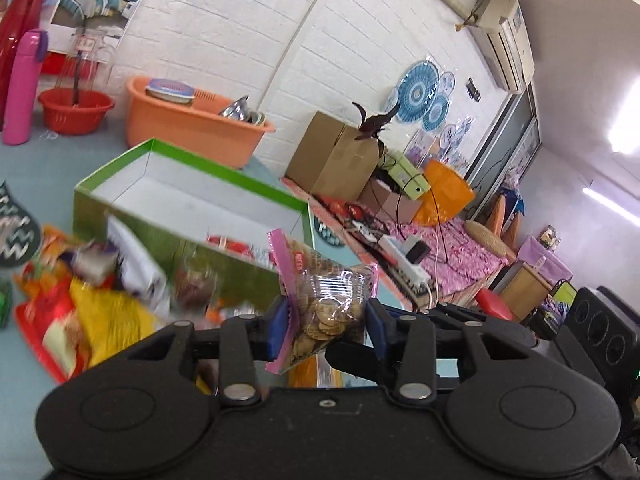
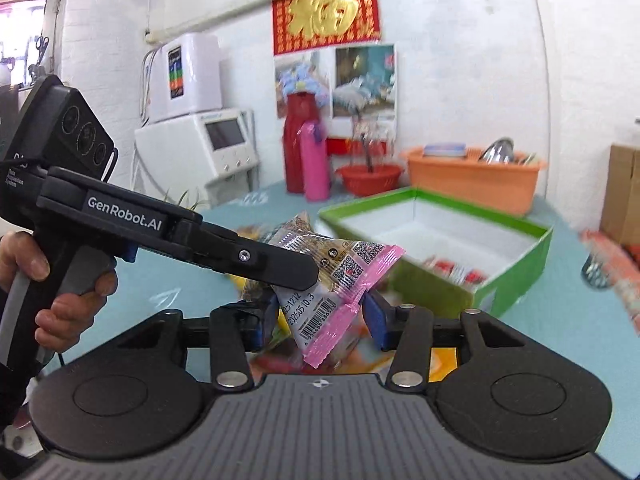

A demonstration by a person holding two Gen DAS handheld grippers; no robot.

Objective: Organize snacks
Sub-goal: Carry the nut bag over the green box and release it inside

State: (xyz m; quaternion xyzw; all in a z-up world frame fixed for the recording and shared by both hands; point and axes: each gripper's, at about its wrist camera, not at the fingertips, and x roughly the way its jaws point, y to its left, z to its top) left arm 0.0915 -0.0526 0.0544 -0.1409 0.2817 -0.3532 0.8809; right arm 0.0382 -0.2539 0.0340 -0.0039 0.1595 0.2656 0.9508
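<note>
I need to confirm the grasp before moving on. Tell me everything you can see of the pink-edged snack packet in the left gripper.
The snack packet is a small clear plastic pouch with crimped pink end seals, holding round brown biscuits. Its back carries QR codes, a barcode and a printed date. It hangs tilted in the air, clamped between the left gripper blue pads, in front of the green box. From the right wrist view it sits between the right gripper fingers, which look open.

Pink-edged clear biscuit packet (image 1: 326,304), tilted, aloft near open green box (image 1: 192,200)
</note>
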